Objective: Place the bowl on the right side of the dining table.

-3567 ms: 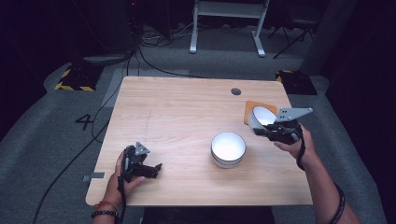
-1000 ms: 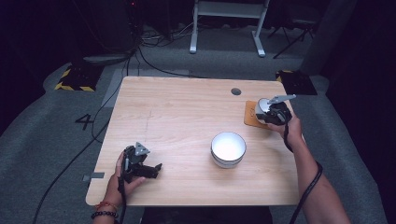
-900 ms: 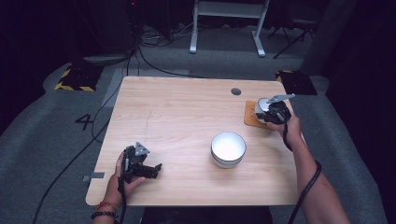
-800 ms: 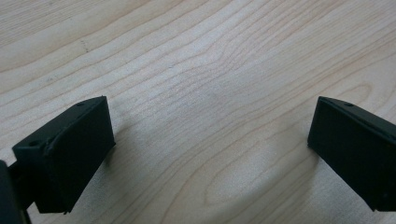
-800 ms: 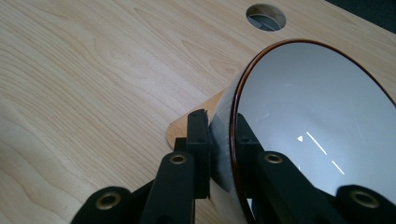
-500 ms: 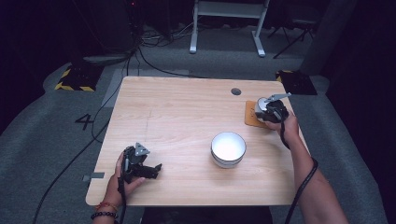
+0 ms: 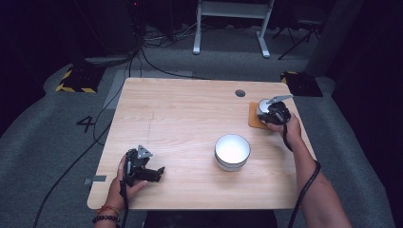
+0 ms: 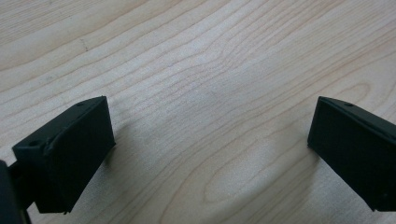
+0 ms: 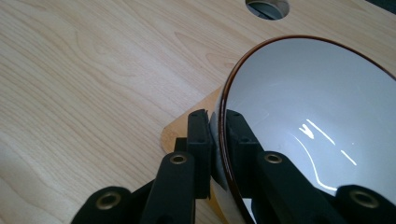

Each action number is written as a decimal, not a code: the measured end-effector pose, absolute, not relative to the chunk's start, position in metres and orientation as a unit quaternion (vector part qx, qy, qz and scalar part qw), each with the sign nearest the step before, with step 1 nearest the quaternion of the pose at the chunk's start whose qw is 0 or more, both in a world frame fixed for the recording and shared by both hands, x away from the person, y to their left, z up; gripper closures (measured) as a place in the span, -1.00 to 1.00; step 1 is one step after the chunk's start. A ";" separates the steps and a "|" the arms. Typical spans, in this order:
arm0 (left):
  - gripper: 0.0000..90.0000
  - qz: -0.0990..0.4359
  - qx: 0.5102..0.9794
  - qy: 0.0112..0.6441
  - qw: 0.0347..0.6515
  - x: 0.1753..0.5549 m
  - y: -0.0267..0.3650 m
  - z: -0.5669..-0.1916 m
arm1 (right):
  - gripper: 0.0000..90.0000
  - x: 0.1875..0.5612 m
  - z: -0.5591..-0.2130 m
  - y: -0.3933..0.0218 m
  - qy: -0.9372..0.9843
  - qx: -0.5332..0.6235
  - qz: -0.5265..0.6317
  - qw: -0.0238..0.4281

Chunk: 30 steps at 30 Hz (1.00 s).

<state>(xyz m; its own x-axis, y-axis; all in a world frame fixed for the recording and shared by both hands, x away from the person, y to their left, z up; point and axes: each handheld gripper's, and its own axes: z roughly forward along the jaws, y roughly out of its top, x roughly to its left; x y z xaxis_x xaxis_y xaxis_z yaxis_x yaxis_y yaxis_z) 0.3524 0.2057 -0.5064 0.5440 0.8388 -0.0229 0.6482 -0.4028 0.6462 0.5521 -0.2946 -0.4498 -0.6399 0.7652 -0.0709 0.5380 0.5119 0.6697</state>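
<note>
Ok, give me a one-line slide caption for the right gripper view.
Right gripper pinching the brown rim of a white bowl above an orange mat on the wooden table.

From overhead I see my left tongs (image 7: 153,173) resting low on the counter (image 7: 190,114) near its front left corner, in my left hand (image 7: 124,183); my right tongs (image 7: 262,113) sit at the far right edge over an orange mat (image 7: 253,120), at a small bowl (image 7: 263,108) there; a larger white bowl (image 7: 232,151) stands apart, nearer the front; a round hole (image 7: 240,93) lies beyond the mat.
</note>
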 end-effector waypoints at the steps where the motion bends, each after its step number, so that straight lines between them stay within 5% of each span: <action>1: -0.99 0.155 0.823 0.452 0.308 0.352 0.206 -0.506 | 0.82 0.553 -0.450 -0.296 0.854 0.376 0.307 0.185; 30: -0.99 0.155 0.823 0.452 0.308 0.352 0.206 -0.506 | 0.67 0.551 -0.450 -0.296 0.850 0.384 0.317 0.173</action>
<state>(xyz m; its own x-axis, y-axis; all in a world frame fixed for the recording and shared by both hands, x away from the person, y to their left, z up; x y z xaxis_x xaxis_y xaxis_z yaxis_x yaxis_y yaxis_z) 0.3524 0.2057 -0.5064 0.5435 0.8391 -0.0224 0.6481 -0.4026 0.6465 0.5510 -0.2958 -0.4500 -0.6446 0.7629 -0.0507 0.5431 0.5036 0.6719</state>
